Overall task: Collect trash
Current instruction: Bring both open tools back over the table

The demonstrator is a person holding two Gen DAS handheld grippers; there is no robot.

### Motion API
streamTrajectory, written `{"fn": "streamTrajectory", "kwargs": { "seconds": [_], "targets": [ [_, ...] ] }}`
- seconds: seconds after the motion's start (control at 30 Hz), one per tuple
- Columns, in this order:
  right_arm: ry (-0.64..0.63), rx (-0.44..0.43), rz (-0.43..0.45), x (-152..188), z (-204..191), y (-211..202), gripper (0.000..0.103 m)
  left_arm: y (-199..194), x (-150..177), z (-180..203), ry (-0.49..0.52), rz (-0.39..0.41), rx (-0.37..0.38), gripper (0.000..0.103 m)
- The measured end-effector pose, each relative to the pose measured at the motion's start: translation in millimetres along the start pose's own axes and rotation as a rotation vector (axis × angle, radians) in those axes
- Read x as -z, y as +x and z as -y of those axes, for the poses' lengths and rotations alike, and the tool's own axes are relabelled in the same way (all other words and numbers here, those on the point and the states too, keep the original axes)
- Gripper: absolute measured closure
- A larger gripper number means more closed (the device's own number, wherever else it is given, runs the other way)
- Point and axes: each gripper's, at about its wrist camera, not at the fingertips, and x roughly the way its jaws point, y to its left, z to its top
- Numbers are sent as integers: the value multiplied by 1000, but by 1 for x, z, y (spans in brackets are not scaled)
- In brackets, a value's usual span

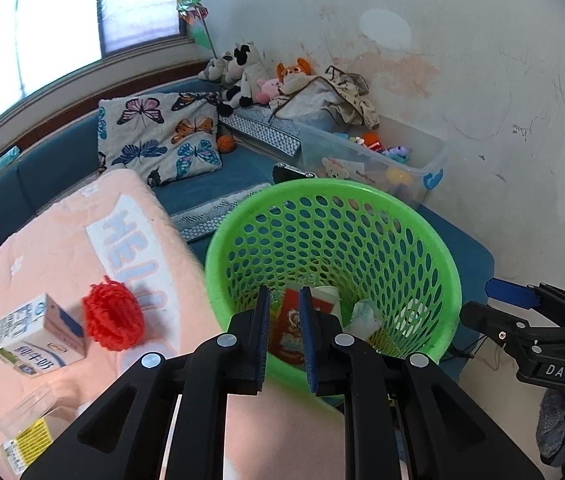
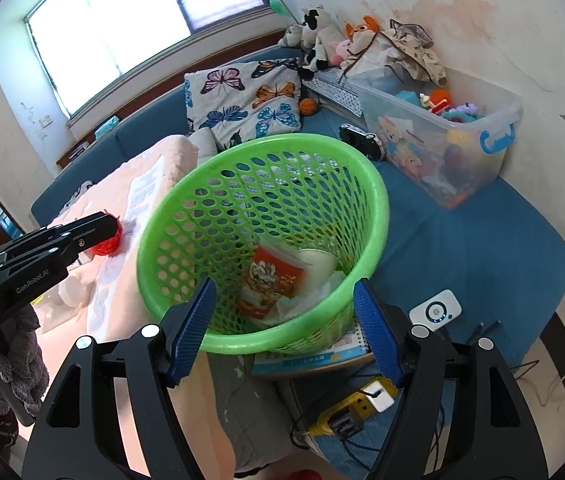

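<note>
Left tongs [image 1: 284, 312] narrowly parted, empty, above the green basket [image 1: 448, 280]; right tongs [image 2: 284, 312] wide, empty, flanking its rim; blue bed [image 2: 482, 248] beneath

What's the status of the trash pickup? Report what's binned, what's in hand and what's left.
Done: the green basket already holds a red packet, a paper cup and crumpled tissue. In hand: nothing. The left gripper is nearly closed and empty above the basket; the right gripper stands open around its near rim. Left: the milk carton and red yarn ball still on the pink blanket.
</note>
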Motion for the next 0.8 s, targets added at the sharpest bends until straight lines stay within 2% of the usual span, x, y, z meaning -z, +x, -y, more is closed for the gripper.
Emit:
{"fn": "streamTrajectory", "kwargs": {
  "seconds": [0.17,0.57,0.6,0.63,0.8],
  "targets": [
    [-32,-24,10,2,-19,-6,32,-25,9,-14,-3,30,-24,87],
    [-122,-96,4,12,-75,-9,32,-79,38,-56,-91,69,-97,84],
    [-128,-101,3,13,-79,-9,32,-83,42,-60,-100,74,-108,77],
    [-133,-106,1,14,-82,-8,32,-89,45,-65,-113,79,-116,65],
    [-163,-140,-5,17,-104,-6,31,-109,62,-80,-129,102,-154,62]
  ]
}}
